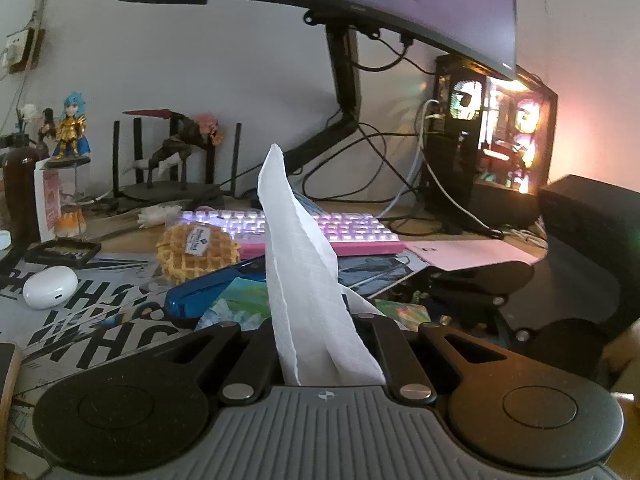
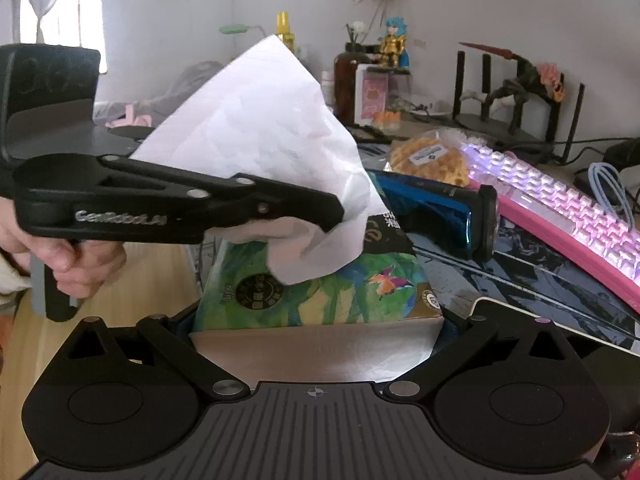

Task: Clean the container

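While a person's hand (image 2: 76, 256) grips a handle to the far left of the tissue pack (image 2: 316, 292), the left hand-held gripper (image 2: 340, 216) reaches in sideways above that pack. Its jaws are pinched closed on a white tissue (image 2: 260, 120). The sheet fans upward, clean and crumpled, and its lower corner hangs just over the top of the pack. Whether it is fully free of the pack cannot be told. The colourful pack sits directly in front of the right hand-held gripper (image 2: 316, 320), filling the space between its widely spread fingers, which appear to clamp it by the sides. Just behind and to the right of the pack lies a glossy blue container (image 2: 432, 216) with a black end, probably the thing to be cleaned. It rests on its side on the tabletop (image 2: 520, 280). Farther right of the pack are a wrapped waffle (image 2: 428, 160) and a lit pink keyboard (image 2: 560, 208). The step in hand looks like fetching a wipe. The next move probably calls for carrying the tissue across to the blue container and keeping a firm pinch on it. The container would also need steadying so it does not slide under the rubbing.
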Tool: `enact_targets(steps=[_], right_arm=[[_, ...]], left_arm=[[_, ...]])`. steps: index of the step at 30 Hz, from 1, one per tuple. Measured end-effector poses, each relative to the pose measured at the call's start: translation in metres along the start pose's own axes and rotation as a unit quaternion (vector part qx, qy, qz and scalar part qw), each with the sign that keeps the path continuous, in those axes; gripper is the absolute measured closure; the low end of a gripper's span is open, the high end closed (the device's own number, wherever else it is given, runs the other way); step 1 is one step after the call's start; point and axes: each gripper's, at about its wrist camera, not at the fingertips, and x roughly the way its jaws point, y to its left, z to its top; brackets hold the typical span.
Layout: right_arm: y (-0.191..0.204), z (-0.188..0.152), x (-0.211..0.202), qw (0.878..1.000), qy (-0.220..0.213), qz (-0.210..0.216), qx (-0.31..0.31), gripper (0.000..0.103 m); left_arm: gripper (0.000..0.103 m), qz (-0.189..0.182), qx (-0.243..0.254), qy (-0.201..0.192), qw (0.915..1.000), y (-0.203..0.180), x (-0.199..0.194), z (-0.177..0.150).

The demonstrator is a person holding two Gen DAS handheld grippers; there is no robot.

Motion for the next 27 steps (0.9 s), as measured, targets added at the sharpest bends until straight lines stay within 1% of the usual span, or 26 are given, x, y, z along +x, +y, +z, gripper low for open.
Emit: enact_targets(steps=[14,17,22,27], right_arm=[[0.0004,0.0006,0.0032,1.0,0.009,-0.001,-0.008,0.002],[0.0,0.0004,0.0031,1.0,0.011,0.0,-0.01,0.001],[0.0003,0.0009,0.0097,0.999,0.031,-0.002,-0.01,0.001],[-0.0012,0.0008,0.0101,1.0,0.031,0.002,-0.006,0.0]], left_arm=[[0.095,0.007,0.019,0.001,0.9998,-0.0043,-0.0001,-0.0001],[0.095,0.004,0.017,0.002,0.9998,-0.0025,-0.0001,-0.0001],[0.095,0.004,0.011,0.002,0.9999,-0.0019,-0.0001,-0.0003],[0.095,0.002,0.013,0.002,0.9999,-0.0014,-0.0002,-0.0002]])
